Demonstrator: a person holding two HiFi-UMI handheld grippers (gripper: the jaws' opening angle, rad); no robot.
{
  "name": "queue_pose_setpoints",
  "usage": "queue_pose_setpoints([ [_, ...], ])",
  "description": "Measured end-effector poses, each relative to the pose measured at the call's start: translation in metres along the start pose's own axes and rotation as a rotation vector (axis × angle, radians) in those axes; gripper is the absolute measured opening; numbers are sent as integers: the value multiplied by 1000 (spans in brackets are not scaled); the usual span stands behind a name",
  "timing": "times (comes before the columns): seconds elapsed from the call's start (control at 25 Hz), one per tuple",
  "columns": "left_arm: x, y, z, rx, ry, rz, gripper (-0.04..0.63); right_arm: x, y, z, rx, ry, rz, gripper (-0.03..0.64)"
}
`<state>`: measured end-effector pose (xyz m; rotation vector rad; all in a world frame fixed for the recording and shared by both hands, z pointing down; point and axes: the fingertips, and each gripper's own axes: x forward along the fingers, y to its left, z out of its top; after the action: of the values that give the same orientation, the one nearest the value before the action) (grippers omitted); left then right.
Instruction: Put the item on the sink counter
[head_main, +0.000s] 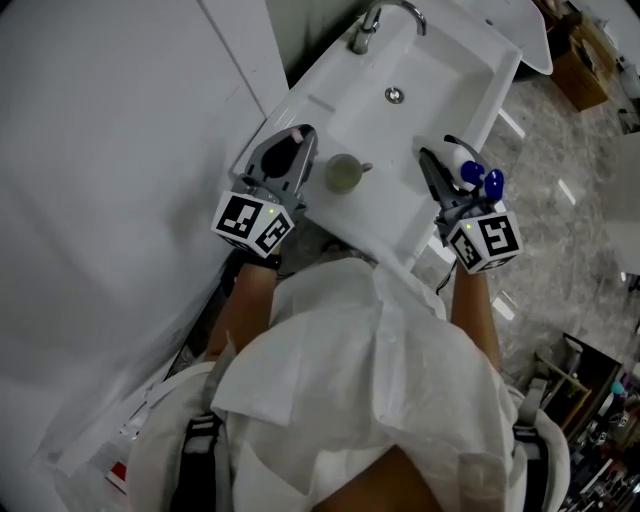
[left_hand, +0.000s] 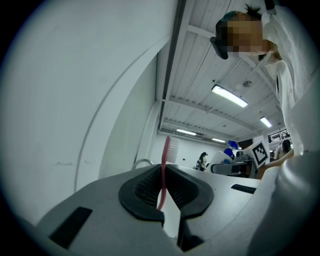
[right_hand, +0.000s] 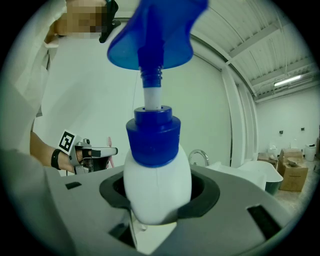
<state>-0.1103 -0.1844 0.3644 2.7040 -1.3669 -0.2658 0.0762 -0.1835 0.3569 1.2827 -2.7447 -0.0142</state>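
Note:
My left gripper (head_main: 288, 150) is shut on a pink toothbrush (left_hand: 164, 170) that stands upright between the jaws, bristles at the top. It hovers over the left side of the white sink counter (head_main: 300, 100). My right gripper (head_main: 447, 172) is shut on a white pump bottle (right_hand: 156, 185) with a blue collar and blue pump head (right_hand: 150, 35); the bottle (head_main: 470, 170) is held upright over the counter's right front edge. The left gripper (right_hand: 102, 151) with the toothbrush shows in the right gripper view too.
A small pale green cup (head_main: 343, 174) stands on the counter's front rim between the grippers. The basin has a drain (head_main: 395, 95) and a chrome tap (head_main: 375, 20) at the back. A white wall panel lies left; marble floor and cardboard boxes (head_main: 585, 60) right.

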Motion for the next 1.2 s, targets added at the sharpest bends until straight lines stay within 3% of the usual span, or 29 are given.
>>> queue_pose_setpoints([
  [0.68, 24, -11, -74, -86, 131, -66, 29, 4, 4, -19, 28, 34, 17, 198],
  [1.2, 31, -10, -128, -90, 253, -66, 29, -1, -1, -27, 35, 47, 6, 197],
])
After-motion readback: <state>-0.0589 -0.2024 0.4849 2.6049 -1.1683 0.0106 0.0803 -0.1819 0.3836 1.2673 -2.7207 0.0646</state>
